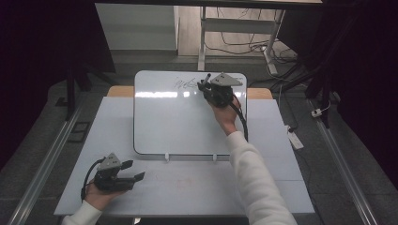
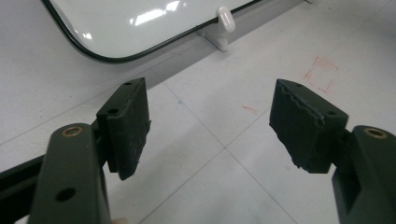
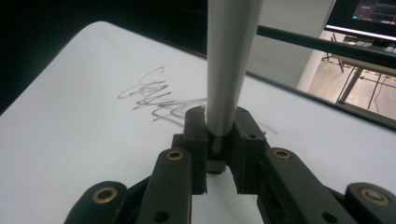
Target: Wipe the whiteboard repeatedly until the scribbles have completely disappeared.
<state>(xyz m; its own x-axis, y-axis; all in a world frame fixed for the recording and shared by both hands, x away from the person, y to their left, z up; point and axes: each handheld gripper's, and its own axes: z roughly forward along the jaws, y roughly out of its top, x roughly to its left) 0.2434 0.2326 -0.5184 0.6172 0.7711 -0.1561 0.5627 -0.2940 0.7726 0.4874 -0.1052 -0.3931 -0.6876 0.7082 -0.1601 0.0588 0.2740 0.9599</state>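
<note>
White whiteboard (image 1: 183,122), black rim, grey scribble (image 3: 159,100) | silver-grey marker (image 3: 229,65) | black grippers (image 1: 213,91) | pale grey table (image 1: 187,187), faint red marks (image 2: 322,74)

A white bench (image 1: 281,140) carries a whiteboard (image 1: 178,122), which lies flat across its far half with scribbled writing (image 1: 185,84) near its far edge. Two white clips (image 1: 166,157) hold the board's near edge. Faint red marks (image 2: 322,74) stain the bare bench nearer the person.

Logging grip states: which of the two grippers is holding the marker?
The right gripper, up at the whiteboard's far edge by the scribble, jaws clamped on the marker. The left gripper sits open and empty over the table.
</note>
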